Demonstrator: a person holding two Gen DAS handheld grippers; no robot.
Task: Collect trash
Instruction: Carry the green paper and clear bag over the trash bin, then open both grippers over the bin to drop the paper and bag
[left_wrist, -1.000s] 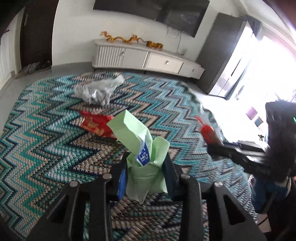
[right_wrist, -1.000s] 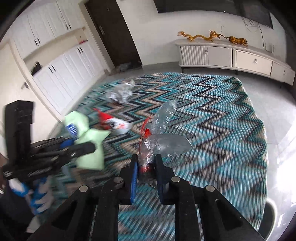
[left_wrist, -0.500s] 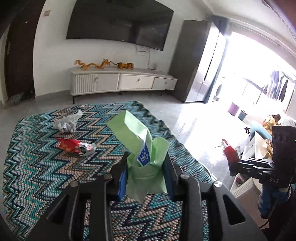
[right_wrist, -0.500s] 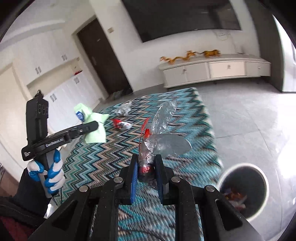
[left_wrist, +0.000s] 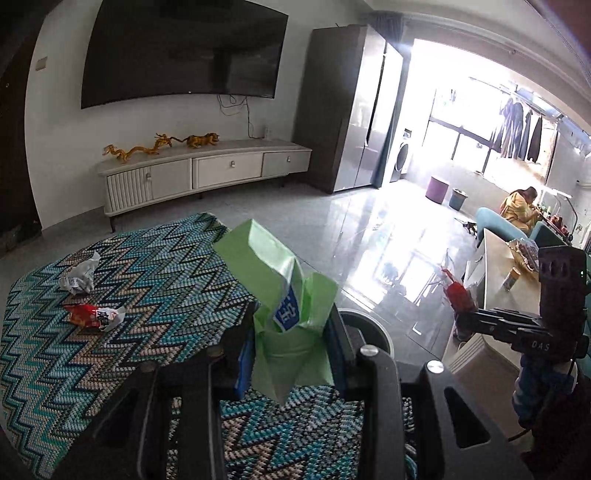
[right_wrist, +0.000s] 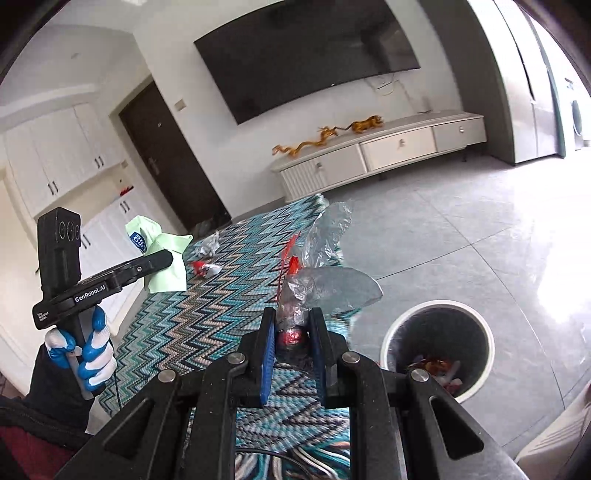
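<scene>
My left gripper is shut on a light green paper packet with a blue label, held above the zigzag rug. It also shows in the right wrist view. My right gripper is shut on a clear plastic wrapper with red bits. That wrapper shows at the right of the left wrist view. A round trash bin with litter inside stands on the floor just right of my right gripper; its rim peeks out behind the green packet.
On the rug lie a red snack wrapper and a crumpled silver wrapper. A white TV cabinet stands against the far wall. A white table and a seated person are at the right.
Both grippers have lifted and swung right, away from the rug's litter, each still holding its trash. The trash bin has come closer below the right gripper.
</scene>
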